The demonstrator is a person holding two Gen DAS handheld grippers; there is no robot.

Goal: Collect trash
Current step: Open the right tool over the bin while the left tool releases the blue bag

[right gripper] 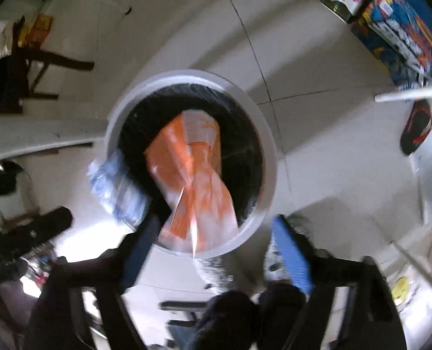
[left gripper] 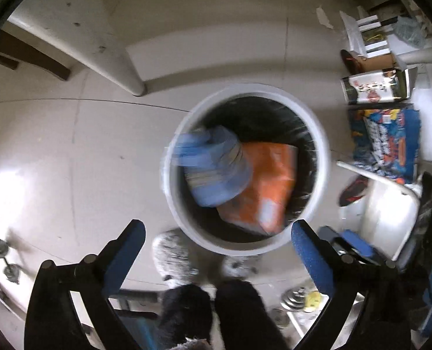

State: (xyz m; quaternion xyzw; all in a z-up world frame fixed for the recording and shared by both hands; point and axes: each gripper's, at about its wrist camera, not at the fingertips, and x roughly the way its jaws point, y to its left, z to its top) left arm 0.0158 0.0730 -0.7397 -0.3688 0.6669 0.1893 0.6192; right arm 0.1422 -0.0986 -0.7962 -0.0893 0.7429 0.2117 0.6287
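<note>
A white round bin [left gripper: 186, 233] with a black liner stands on the pale floor, straight below both grippers. In the left wrist view a blurred blue crumpled plastic item [left gripper: 216, 169] and an orange plastic bag [left gripper: 271, 180] lie inside its mouth. My left gripper [left gripper: 218, 227] is open over the bin's near rim, with nothing between its blue pads. In the right wrist view the orange bag [right gripper: 192, 169] hangs loose over the bin [right gripper: 269, 145], its lower end across the near rim. The blue plastic item [right gripper: 113, 186] sits at the left rim. My right gripper [right gripper: 217, 221] is open.
A person's dark trouser legs [left gripper: 239, 315] and fluffy grey slippers [left gripper: 172, 256] stand just this side of the bin. A white table leg [left gripper: 134, 87] rises behind it. Printed boxes [left gripper: 385, 143] and a white folding chair [left gripper: 385, 210] crowd the right. Weights [left gripper: 8, 268] lie at left.
</note>
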